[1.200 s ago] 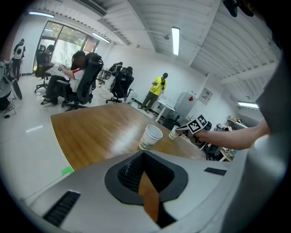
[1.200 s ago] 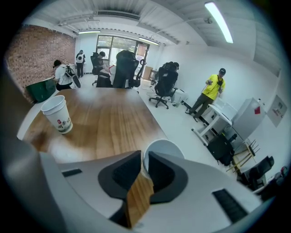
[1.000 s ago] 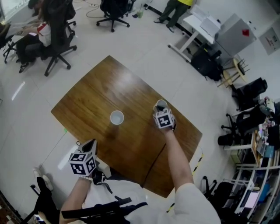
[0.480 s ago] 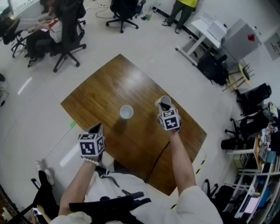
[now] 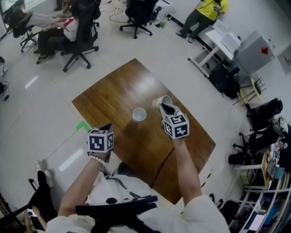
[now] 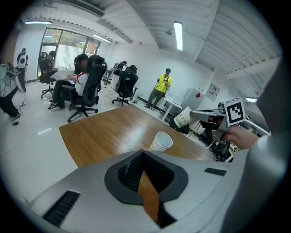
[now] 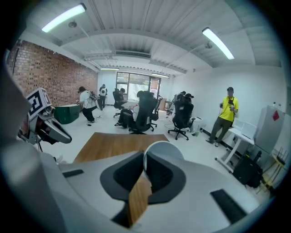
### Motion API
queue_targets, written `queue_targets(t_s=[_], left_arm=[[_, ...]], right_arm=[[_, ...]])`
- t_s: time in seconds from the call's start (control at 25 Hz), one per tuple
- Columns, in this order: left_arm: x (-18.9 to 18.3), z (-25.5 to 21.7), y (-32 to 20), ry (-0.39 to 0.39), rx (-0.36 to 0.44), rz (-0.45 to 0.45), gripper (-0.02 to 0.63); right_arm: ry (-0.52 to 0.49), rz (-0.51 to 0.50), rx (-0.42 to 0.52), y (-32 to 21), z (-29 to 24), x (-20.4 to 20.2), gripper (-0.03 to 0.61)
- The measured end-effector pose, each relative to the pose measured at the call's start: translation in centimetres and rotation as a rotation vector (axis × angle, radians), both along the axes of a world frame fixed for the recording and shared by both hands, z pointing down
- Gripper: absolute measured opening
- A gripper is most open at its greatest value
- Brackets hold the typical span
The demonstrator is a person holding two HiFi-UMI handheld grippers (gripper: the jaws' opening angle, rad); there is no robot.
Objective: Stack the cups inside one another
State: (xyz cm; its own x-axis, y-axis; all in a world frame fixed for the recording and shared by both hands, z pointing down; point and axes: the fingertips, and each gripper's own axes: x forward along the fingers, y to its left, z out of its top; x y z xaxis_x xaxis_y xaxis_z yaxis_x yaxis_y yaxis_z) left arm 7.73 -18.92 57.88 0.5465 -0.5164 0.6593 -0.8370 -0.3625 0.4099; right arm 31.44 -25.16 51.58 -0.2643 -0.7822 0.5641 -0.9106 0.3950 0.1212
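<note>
1. Our right claw (image 5: 167, 108) is clenched on the rim of the tilted paper cup (image 5: 158, 103). In the right gripper view the thin white wall sits pinched between the two pads.
2. The tilted paper cup hangs in the air over the far right part of the brown wooden worktop (image 5: 113, 93) and does not touch it.
3. The upright paper cup (image 5: 139, 114), also white, stands mouth up near the middle of the worktop. It is just to the left of the tilted paper cup and apart from it.
4. Our left claw (image 5: 107, 127) hovers at the near left edge of the worktop. Its jaws are clenched together with nothing between them, and only wood grain shows past them in the left gripper view.
5. The left claw points toward the upright paper cup and is well apart from it.
6. The worktop stands on a pale floor. Black office chairs (image 5: 77, 41) stand at the far left, and a person in a yellow top (image 5: 204, 13) is at the far right. A strip of green tape (image 5: 82, 126) lies on the floor beside the worktop's left edge.
</note>
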Motion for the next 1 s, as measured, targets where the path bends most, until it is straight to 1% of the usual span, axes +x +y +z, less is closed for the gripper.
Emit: queue_targets(t_s=[0.12, 0.2, 0.36, 0.48, 0.72, 1.0], left_arm=[[-0.8, -0.6, -0.2, 0.002, 0.015, -0.006, -0.002], [-1.5, -0.5, -0.1, 0.002, 0.01, -0.014, -0.002], [-2.6, -0.1, 0.1, 0.006, -0.003, -0.033, -0.002], [-3.2, 0.0, 0.3, 0.004, -0.004, -0.044, -0.002], [-3.9, 0.2, 0.6, 0.01, -0.01, -0.054, -0.002], [-4.1, 0.5, 0.7, 0.015, -0.019, -0.057, -0.003]], right_arm=[[0.001, -0.042, 0.012, 0.1, -0.6, -2.4, 0.038], [0.002, -0.066, 0.01, 0.2, -0.6, -3.7, 0.038], [0.01, -0.109, -0.017, 0.4, 0.5, -6.1, 0.038], [0.036, -0.146, -0.044, 0.7, 1.9, -7.5, 0.038], [0.079, -0.21, -0.076, 1.5, 3.8, -9.7, 0.038], [0.107, -0.246, -0.098, 2.3, 5.0, -10.9, 0.038]])
